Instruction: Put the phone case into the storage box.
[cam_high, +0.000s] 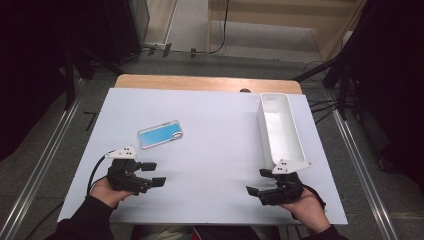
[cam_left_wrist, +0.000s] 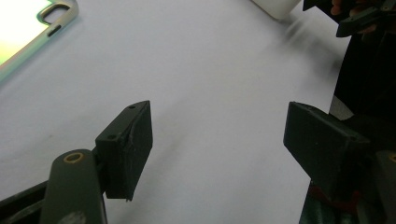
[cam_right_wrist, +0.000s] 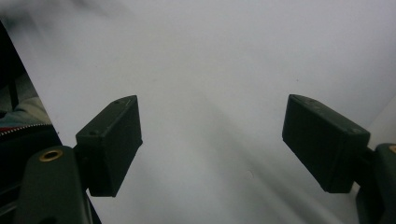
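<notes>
A blue phone case with a pale rim (cam_high: 159, 134) lies flat on the white table sheet (cam_high: 215, 130), left of centre; its corner with the camera cut-out (cam_left_wrist: 28, 28) appears at the top left of the left gripper view. A long white rectangular bin (cam_high: 280, 127) stands empty at the right side. My left gripper (cam_high: 153, 174) rests low near the front left, just below the case, open with nothing between its jaws (cam_left_wrist: 219, 140). My right gripper (cam_high: 260, 182) sits near the front right, below the bin's near end, open and empty (cam_right_wrist: 212, 140).
The white sheet covers a wooden table whose far edge (cam_high: 207, 82) shows beyond it. Black stands and cables (cam_high: 345, 85) flank the table on the floor. A broad bare stretch of sheet (cam_high: 220, 150) lies between the two grippers.
</notes>
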